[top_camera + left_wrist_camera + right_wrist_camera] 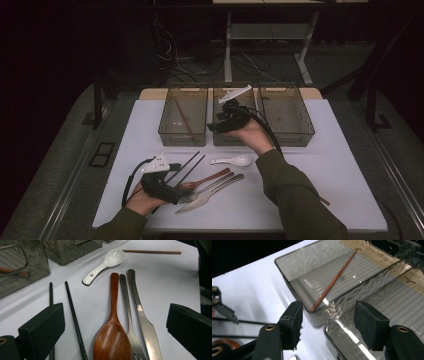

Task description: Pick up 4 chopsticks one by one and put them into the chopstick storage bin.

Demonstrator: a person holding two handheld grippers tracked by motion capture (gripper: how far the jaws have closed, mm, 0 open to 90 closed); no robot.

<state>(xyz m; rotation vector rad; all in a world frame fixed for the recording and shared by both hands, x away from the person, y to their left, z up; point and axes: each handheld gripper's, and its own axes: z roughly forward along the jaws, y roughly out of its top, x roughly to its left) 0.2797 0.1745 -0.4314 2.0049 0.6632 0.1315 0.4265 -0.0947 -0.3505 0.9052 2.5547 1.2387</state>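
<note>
Nearest the front edge of the worktop (310, 150), our left hand-held gripper (167, 192) rests low with its jaws spread wide and nothing between them, aimed at the cutlery that lies unsorted there: two black chopsticks (72, 315), a wooden spoon (113, 335), a metal fork (128, 322) and a metal knife (142, 322), side by side and nearly touching. Just beyond them, toward the middle of the worktop, lies a white ceramic spoon (106, 263), and a single brown chopstick (152, 251) lies apart near the right front. Further back, our right hand-held gripper (220, 122) hovers over the near rim of the middle bin, its jaws released and empty. Along the far edge stand three clear bins in a row: the left bin (170, 132) already holds one brown chopstick (334, 281), leaning from its floor up to the far wall, while the middle bin (352, 340) and the right bin (305, 132) look empty as far as we can see. We judge the sorting barely begun: one piece is put away, and seven pieces on the worktop remain to be carried to the bins.
</note>
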